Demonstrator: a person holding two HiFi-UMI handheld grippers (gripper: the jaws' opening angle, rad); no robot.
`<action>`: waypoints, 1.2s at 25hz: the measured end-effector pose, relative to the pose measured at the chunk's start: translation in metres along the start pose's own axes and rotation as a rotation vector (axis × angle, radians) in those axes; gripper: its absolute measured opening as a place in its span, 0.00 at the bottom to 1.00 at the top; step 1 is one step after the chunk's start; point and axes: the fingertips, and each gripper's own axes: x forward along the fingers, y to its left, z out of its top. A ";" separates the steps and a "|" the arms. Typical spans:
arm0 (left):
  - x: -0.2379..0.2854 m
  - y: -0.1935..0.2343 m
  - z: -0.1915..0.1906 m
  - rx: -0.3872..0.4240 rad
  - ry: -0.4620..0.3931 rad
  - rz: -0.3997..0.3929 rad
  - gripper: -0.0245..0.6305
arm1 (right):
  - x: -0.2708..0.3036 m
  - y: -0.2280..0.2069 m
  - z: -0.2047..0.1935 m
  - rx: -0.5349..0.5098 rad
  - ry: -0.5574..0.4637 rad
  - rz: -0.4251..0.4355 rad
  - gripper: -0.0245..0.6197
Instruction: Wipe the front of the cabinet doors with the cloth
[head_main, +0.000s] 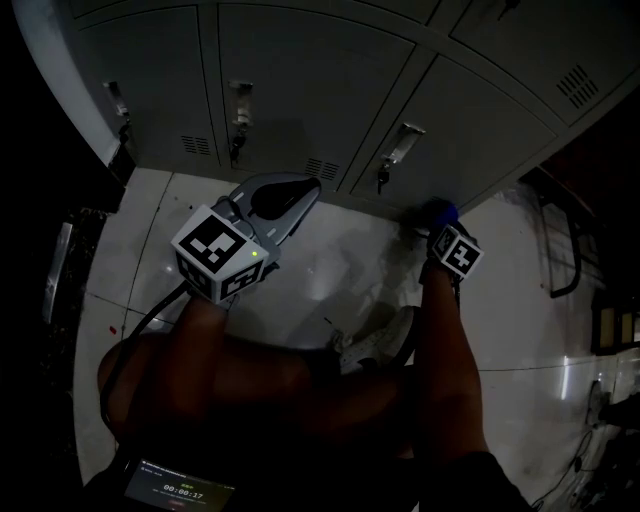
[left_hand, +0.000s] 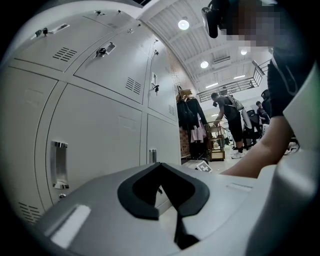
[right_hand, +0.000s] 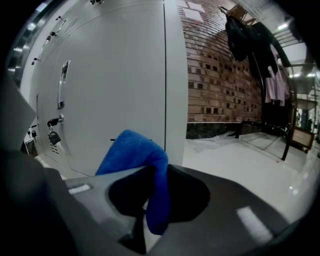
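Clearly the wipe has not begun: the right gripper (right_hand: 159, 196) is closed on the cloth (right_hand: 131, 150), and the blue fold stands up out of the jaws just short of the doors (head_main: 300, 90), apparently not pressed to them. In the head view the cloth sits low on the right, near the foot of the cabinet where it meets the floor (head_main: 330, 262). Pinching it near one edge leaves a loose pad sticking forward, so fabric rather than the hard jaws would meet the painted metal. The right gripper view shows the nearest door (right_hand: 115, 75) with a handle (right_hand: 62, 85) and a padlock (right_hand: 54, 137) to the left of the cloth. A stroke that way would probably snag there, so flat panel is the safer start.

The left gripper (left_hand: 161, 172) has its jaws together with nothing between them. It hangs to the left, nearer the person and back from the doors. That looks deliberate: one cloth needs one tool, and the spare one is kept out of the wiping path. Its view looks along the row of doors toward a far rack of clothes (left_hand: 190, 117).

Most of the job seems ahead; the next move calls for easing the cloth forward until it flattens on the door.
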 end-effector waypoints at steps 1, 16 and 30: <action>0.000 0.000 0.001 -0.002 -0.002 0.002 0.04 | 0.000 -0.003 -0.001 0.006 0.004 -0.009 0.14; -0.003 0.005 0.006 0.002 -0.018 0.006 0.04 | -0.050 0.046 0.059 0.112 -0.134 0.109 0.14; -0.002 0.011 0.004 0.020 -0.013 0.022 0.04 | -0.179 0.228 0.147 -0.113 -0.476 0.762 0.14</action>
